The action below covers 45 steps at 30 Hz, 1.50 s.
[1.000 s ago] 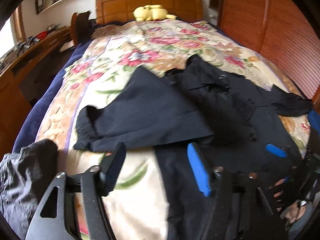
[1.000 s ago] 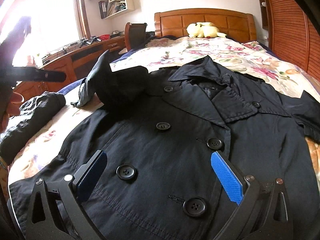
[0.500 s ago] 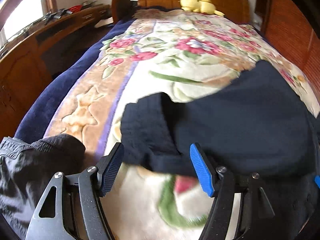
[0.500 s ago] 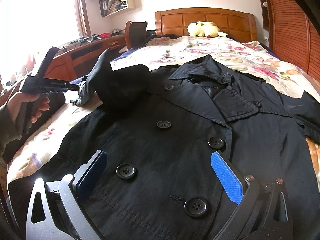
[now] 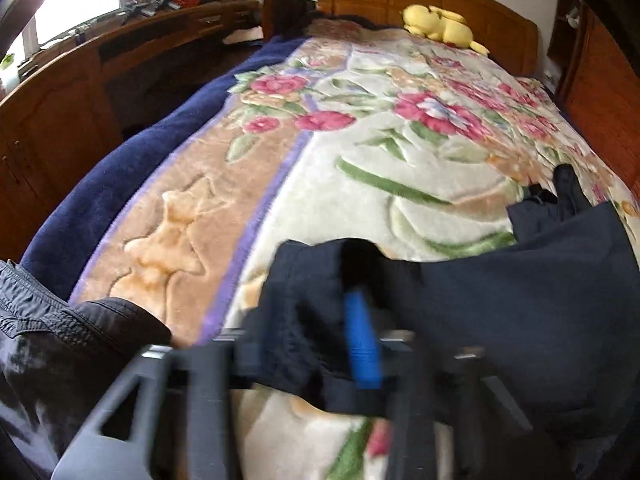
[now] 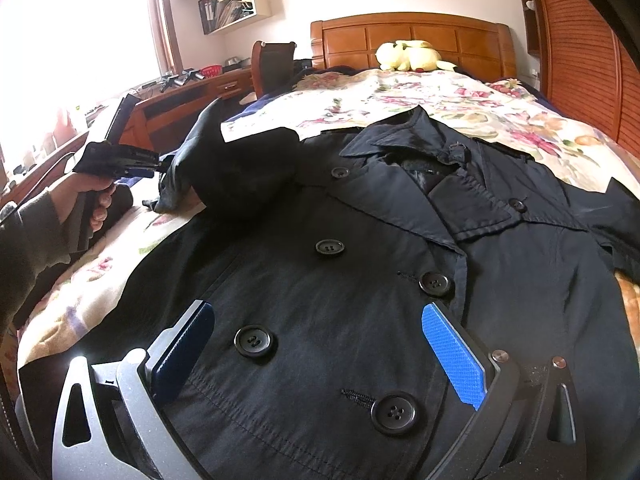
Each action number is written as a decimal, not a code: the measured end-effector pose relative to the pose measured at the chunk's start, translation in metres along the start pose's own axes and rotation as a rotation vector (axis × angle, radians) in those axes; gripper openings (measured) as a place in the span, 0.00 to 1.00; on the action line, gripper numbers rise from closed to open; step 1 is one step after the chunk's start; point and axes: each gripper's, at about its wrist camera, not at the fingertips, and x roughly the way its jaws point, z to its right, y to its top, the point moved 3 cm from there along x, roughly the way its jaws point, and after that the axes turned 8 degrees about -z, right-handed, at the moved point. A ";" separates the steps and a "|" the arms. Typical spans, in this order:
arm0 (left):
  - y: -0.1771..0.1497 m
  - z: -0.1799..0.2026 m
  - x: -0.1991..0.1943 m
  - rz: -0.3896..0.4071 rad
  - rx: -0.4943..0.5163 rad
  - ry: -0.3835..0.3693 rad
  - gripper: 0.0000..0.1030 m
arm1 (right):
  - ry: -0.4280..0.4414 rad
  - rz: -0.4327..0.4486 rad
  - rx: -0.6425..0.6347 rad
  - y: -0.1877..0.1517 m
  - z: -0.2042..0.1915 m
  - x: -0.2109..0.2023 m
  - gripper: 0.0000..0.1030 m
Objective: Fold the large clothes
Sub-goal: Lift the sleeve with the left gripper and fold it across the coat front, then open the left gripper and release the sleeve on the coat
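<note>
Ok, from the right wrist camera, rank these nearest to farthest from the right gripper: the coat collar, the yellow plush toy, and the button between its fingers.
From the right gripper:
1. Button, between the fingers, on the coat front.
2. Coat collar, mid-bed, straight ahead.
3. Yellow plush toy, far end, against the headboard.

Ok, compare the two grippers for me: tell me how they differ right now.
The left gripper is closed on the coat's sleeve; the right gripper is open and holds nothing. The left one is at the coat's side, by the sleeve end; the right one is over its buttoned front, a button between its fingers. Both have blue pads.
</note>
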 end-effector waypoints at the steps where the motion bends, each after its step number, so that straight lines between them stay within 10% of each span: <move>1: -0.001 0.004 -0.004 0.001 0.014 0.017 0.10 | 0.000 0.000 0.000 0.000 0.000 0.000 1.00; 20: -0.017 0.217 -0.215 0.261 0.396 -0.175 0.07 | -0.028 0.094 0.031 -0.001 0.033 -0.059 1.00; 35: -0.117 0.307 -0.221 0.156 0.649 -0.296 0.27 | -0.162 0.088 0.167 -0.051 0.109 -0.104 1.00; 45: -0.163 0.298 -0.225 0.110 0.665 -0.355 0.33 | -0.175 0.087 0.151 -0.044 0.108 -0.104 1.00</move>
